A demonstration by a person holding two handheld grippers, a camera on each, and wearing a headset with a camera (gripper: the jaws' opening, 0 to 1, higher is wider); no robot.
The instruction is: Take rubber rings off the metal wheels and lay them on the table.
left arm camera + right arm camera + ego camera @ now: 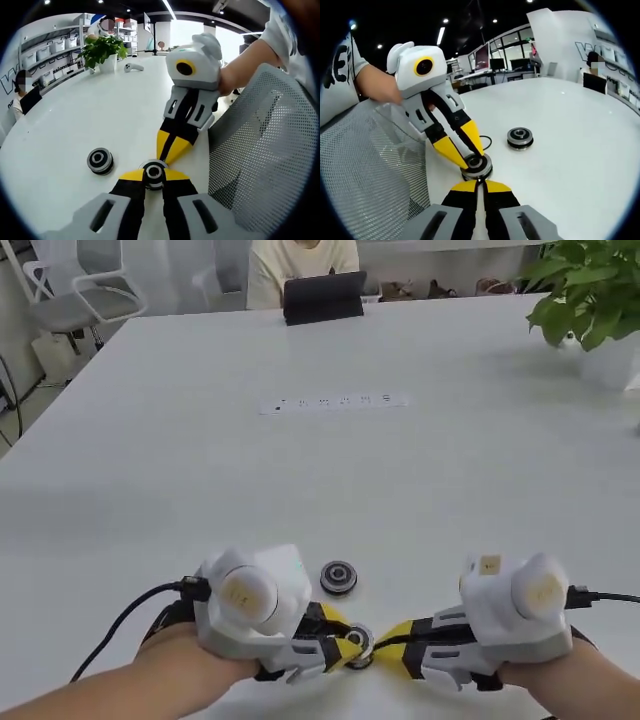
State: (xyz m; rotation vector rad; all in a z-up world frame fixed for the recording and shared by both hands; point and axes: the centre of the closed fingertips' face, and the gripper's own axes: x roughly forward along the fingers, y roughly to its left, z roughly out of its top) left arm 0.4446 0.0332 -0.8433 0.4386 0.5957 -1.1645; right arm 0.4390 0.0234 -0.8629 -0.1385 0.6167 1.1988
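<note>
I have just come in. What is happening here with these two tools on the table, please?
A person is working at a white table with a gripper in each hand. The left gripper is closed on a small metal wheel near the table's front edge. The right gripper, jaws together, touches the same wheel from the opposite side; whether it pinches anything cannot be seen. A second wheel lies apart, a little farther in, with its dark rubber ring on it.

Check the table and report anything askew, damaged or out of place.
Nothing stands out. The far wheel lies flat on the table, dark ring on. The near wheel sits by the table edge, where the left claw and right claw meet it. No spill or damage shows.
</note>
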